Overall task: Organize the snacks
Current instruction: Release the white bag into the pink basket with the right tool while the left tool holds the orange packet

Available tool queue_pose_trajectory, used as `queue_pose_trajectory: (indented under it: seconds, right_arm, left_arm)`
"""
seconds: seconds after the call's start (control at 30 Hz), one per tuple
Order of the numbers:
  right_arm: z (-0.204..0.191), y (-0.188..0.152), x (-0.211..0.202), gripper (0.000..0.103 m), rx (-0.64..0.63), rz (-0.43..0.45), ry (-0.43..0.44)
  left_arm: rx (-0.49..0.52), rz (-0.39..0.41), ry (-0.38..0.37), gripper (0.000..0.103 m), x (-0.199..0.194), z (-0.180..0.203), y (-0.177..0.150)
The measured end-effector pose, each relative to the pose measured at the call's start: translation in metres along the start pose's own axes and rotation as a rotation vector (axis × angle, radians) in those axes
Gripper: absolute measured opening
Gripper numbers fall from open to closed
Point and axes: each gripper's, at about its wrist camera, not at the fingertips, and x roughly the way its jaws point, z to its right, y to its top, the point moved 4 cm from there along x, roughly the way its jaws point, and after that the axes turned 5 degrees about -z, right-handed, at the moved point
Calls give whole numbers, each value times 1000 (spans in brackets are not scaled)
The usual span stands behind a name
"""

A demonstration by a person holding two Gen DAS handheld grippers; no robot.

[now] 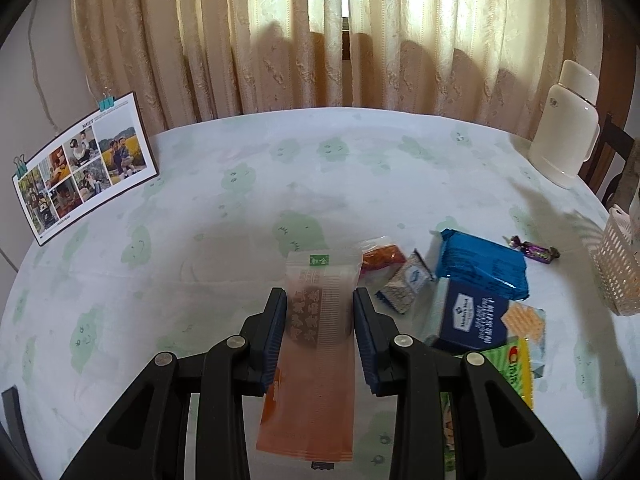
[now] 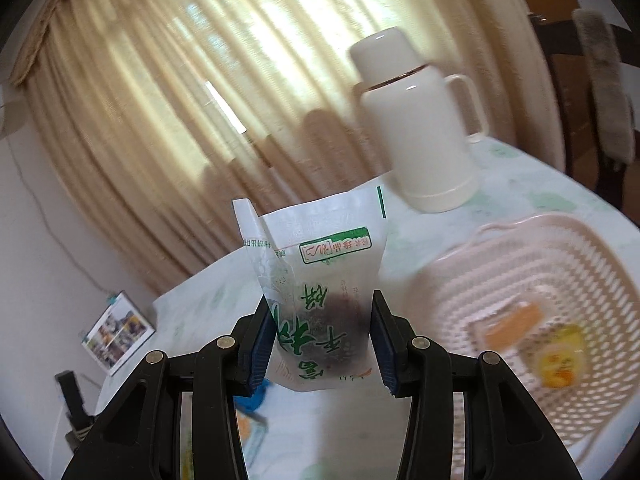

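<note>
I am mid-carry, a snack in each hand. My left hand-held gripper (image 1: 320, 316) is clamped on an orange packet (image 1: 316, 344), held above the table (image 1: 200, 208) at lower centre of its frame; loose snacks (image 1: 476, 280) lie to its right. My right hand-held gripper (image 2: 322, 330) is clamped on a white-and-green pouch (image 2: 320, 280), upright at centre frame. The pink basket (image 2: 520, 264), already holding two snacks, sits to the lower right. Next, I judge, I swing the pouch right over the rim and release.
</note>
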Motion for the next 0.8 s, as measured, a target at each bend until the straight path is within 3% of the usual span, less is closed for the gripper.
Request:
queue_pose_trajectory:
  seconds: [0.23, 0.27, 0.33, 0.4, 0.8]
  right_arm:
    - [42, 2, -5, 49, 94, -7, -80]
    - [46, 1, -5, 51, 108, -12, -79]
    - [56, 3, -10, 66, 143, -2, -75]
    - [62, 5, -17, 70, 158, 26, -81]
    - [77, 6, -39, 70, 169, 93, -123]
  left_arm:
    - [29, 19, -9, 31, -11, 20, 6]
    - [39, 23, -10, 31, -13, 25, 7]
    - [50, 28, -15, 31, -15, 32, 9]
    - [66, 35, -22, 31, -19, 43, 11]
    - [161, 62, -92, 31, -40, 107, 22]
